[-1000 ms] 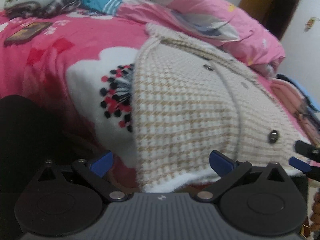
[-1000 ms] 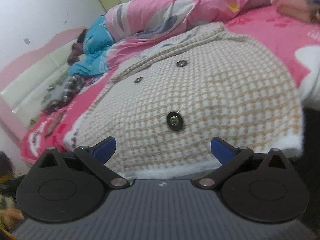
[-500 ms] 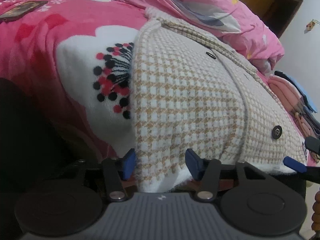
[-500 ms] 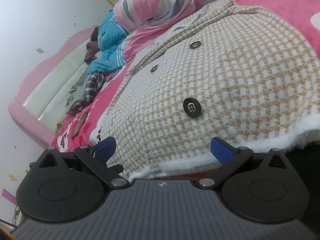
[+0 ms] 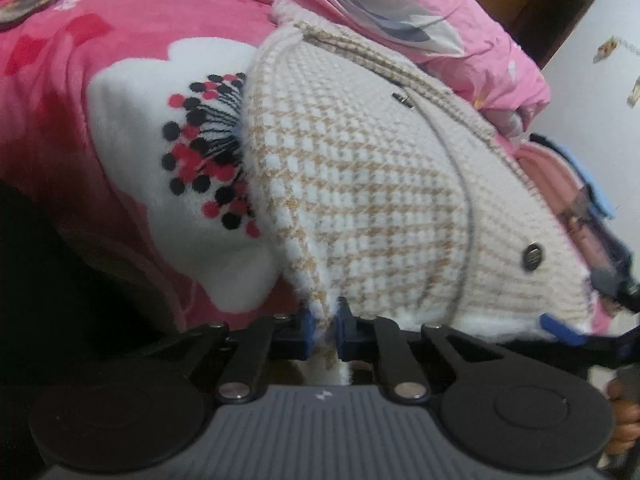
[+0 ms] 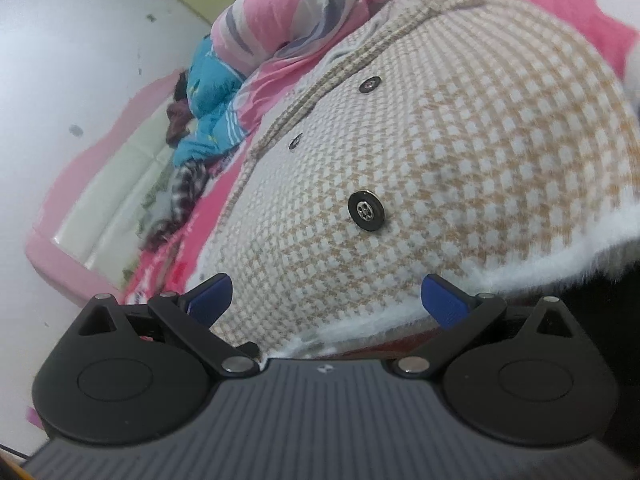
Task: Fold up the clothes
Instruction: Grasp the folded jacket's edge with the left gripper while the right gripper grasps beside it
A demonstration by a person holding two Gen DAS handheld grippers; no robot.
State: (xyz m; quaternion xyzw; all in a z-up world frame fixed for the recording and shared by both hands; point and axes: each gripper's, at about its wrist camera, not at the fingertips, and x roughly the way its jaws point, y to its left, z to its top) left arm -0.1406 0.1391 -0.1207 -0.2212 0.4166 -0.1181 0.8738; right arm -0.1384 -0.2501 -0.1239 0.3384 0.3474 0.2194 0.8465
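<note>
**A:** so where's the jacket sitting? The houndstooth jacket is spread flat on the pink blanket, hem at the near bed edge, right by both grippers.

**B:** yep. In the left wrist view the left gripper has just been closing, and its blue pads are pinched tight on the hem's corner, a fold of the cream fabric squeezed between them. That grip shows only in this view. Also only here: the blanket's white flower with red and black dots at about 9 o'clock of the jacket, and a brown wooden cabinet up at 1 o'clock.

**A:** and the other side? The right gripper has its fingers spread wide, the fluffy white hem lying in the gap but neither pad pressing on it. From the left camera only one blue tip of it is clear, at 4 o'clock.

**B:** the right wrist view is also the only one with all three dark buttons, the nearest button dead centre, plus the pale headboard and a blue garment at 10 o'clock.

**A:** which way does it point?

**B:** collar away from the cameras, toward the rumpled pink quilt. The long axis runs hem to collar: 6 to 12 in the left view, more 6 to 1 in the right, following the button row.
</note>
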